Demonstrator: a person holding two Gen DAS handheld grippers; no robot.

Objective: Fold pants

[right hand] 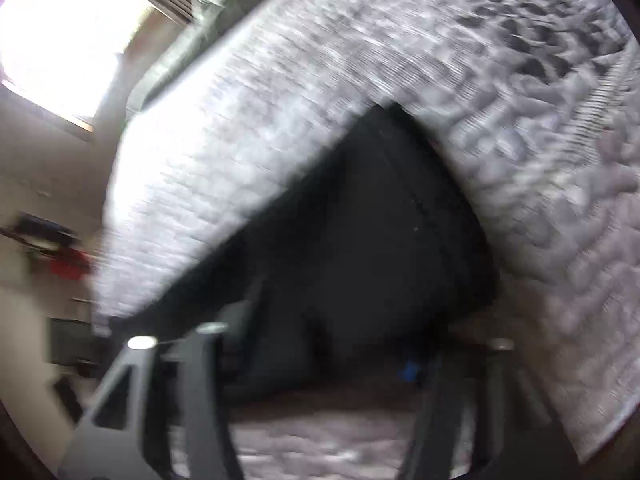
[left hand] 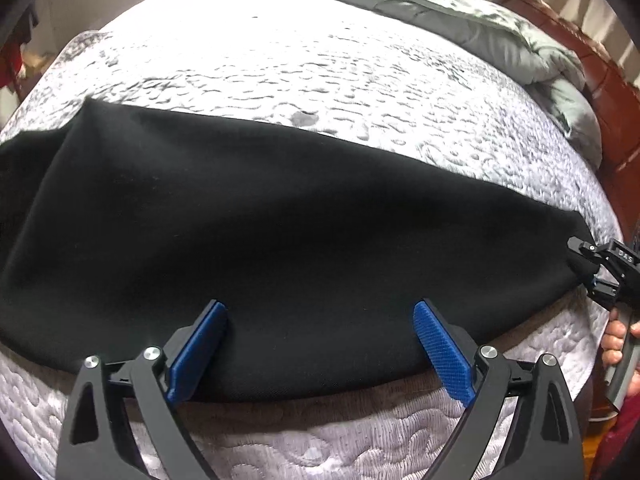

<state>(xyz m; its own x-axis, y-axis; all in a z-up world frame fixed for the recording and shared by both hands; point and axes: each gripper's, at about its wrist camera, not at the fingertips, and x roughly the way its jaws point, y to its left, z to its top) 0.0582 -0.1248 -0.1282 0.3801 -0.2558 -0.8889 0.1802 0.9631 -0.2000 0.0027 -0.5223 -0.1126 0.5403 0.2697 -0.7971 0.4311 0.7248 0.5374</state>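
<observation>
Black pants [left hand: 256,216] lie flat in a long band across the quilted bed. My left gripper [left hand: 320,316] is open, its blue pads [left hand: 200,348] spread wide over the near edge of the fabric, holding nothing. My right gripper [left hand: 588,276] shows at the far right of the left wrist view, at the right end of the pants, apparently pinching the cloth's corner. In the blurred right wrist view the pants [right hand: 380,232] fill the middle and run between the dark fingers [right hand: 208,380]; the pads are mostly hidden by cloth.
The bed has a grey-white quilted cover [left hand: 320,72]. A crumpled grey duvet [left hand: 500,32] lies at the far right by a red-brown wooden headboard [left hand: 592,60]. A bright window [right hand: 60,28] and a red object [right hand: 70,266] show to the left.
</observation>
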